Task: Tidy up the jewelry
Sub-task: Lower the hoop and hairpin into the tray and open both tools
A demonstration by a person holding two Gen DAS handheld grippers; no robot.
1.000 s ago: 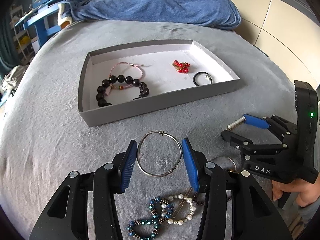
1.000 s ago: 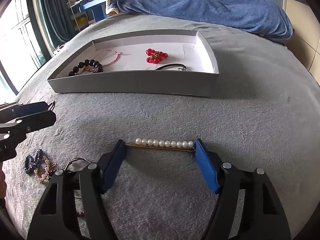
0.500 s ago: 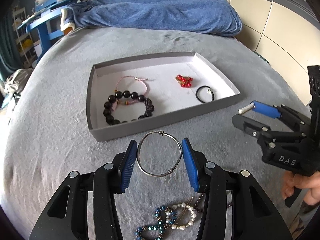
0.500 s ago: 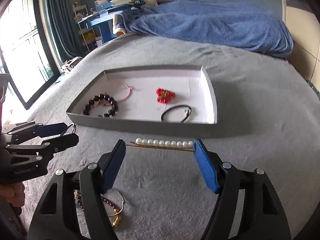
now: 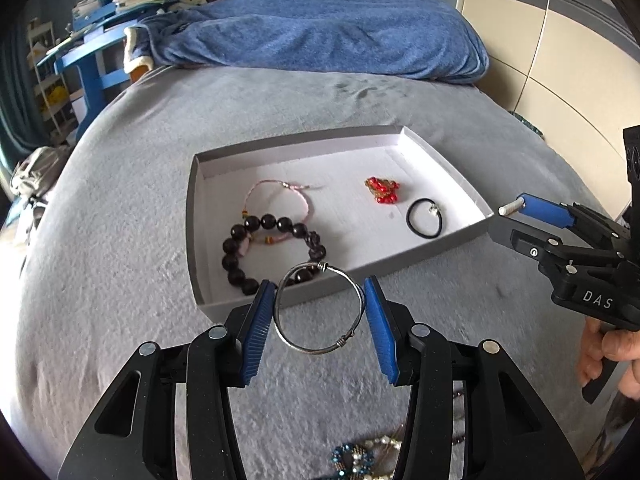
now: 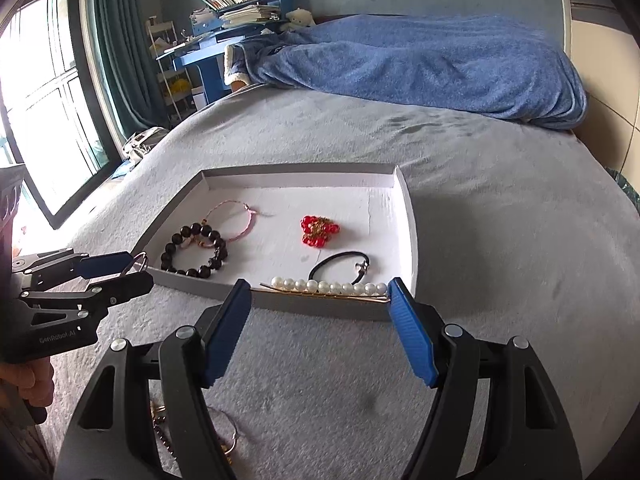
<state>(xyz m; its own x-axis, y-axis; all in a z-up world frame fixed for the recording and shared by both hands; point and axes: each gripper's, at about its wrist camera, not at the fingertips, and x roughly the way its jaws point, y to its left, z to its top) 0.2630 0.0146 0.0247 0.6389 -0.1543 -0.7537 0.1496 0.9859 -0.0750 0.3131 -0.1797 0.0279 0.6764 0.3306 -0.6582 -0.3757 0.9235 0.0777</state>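
My left gripper (image 5: pixel 320 312) is shut on a silver bangle (image 5: pixel 319 310) and holds it in the air just before the near wall of the grey tray (image 5: pixel 192 216). My right gripper (image 6: pixel 320 296) is shut on a pearl hair clip (image 6: pixel 328 289), held crosswise above the tray's near wall (image 6: pixel 320 306). The tray holds a dark bead bracelet (image 5: pixel 240 248), a pink cord bracelet (image 5: pixel 280 196), a red bead cluster (image 5: pixel 382 190) and a black hair tie (image 5: pixel 424 218). The right gripper also shows in the left wrist view (image 5: pixel 516 220).
Loose jewelry lies on the grey bed cover near me: a blue and pearl bead pile (image 5: pixel 364 456) and a chain with a ring (image 6: pixel 228 436). A blue blanket (image 5: pixel 320 36) lies at the back. A window (image 6: pixel 44 128) and shelves are at the left.
Both grippers have risen from the bed cover and moved toward the tray with their pieces. The tray now sits closer under both of them.
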